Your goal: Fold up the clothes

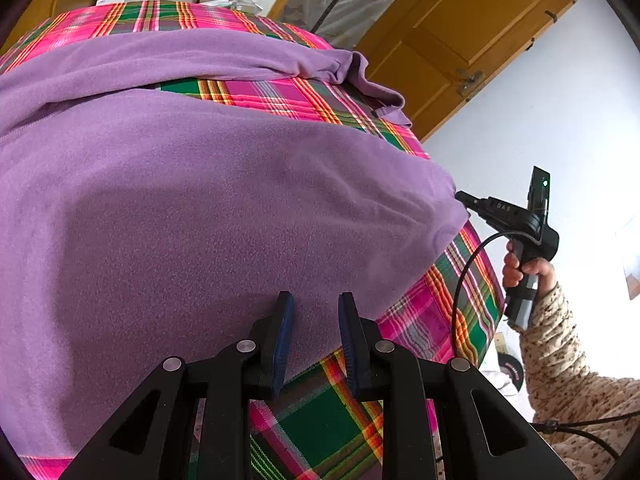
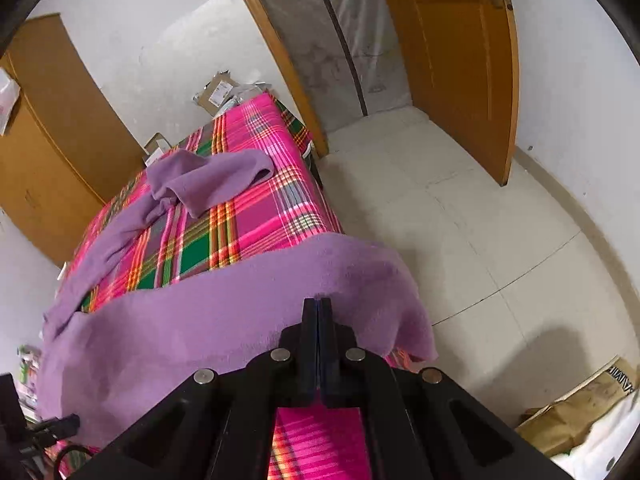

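A purple fleece garment (image 1: 208,208) lies spread over a bed with a pink and green plaid cover (image 1: 328,432). My left gripper (image 1: 316,300) stands open at the garment's near hem, its blue pads (image 1: 282,340) apart, with cloth and plaid showing between them. My right gripper (image 2: 318,304) is shut on the purple garment (image 2: 224,316) at its edge near the bed's corner. In the left wrist view the right gripper (image 1: 462,198) pinches the garment's right corner, with a hand (image 1: 520,266) holding its handle. One sleeve (image 2: 208,184) lies bunched farther up the bed.
An orange door (image 2: 456,64) stands open beyond the bed, past pale floor tiles (image 2: 460,216). Cardboard boxes (image 2: 216,92) sit at the head of the bed by the wall. A wooden wardrobe (image 2: 52,120) is at the left. A brown paper bag (image 2: 580,412) lies at the lower right.
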`<action>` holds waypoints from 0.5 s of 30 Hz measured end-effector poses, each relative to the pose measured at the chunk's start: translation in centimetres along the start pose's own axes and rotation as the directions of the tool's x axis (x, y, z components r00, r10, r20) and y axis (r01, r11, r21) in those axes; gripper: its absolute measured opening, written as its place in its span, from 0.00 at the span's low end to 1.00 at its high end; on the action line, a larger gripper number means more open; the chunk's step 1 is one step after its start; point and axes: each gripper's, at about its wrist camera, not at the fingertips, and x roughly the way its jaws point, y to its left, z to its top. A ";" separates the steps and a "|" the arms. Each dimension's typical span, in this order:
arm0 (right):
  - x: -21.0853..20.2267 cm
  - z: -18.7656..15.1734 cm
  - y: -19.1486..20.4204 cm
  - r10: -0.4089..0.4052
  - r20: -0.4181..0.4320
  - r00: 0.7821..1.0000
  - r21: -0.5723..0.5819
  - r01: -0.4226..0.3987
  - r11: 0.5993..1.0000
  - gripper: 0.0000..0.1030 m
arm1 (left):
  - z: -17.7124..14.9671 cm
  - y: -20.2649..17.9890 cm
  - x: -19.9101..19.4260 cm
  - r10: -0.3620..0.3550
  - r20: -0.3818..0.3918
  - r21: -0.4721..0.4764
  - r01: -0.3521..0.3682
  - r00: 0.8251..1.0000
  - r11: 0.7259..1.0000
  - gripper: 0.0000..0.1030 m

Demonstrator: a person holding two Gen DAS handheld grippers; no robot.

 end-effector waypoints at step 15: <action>4.9 4.8 -1.2 0.043 -0.081 0.996 0.085 -0.036 0.996 0.22 | 0.2 0.3 0.1 -0.016 -0.002 -0.018 0.016 1.000 1.000 0.23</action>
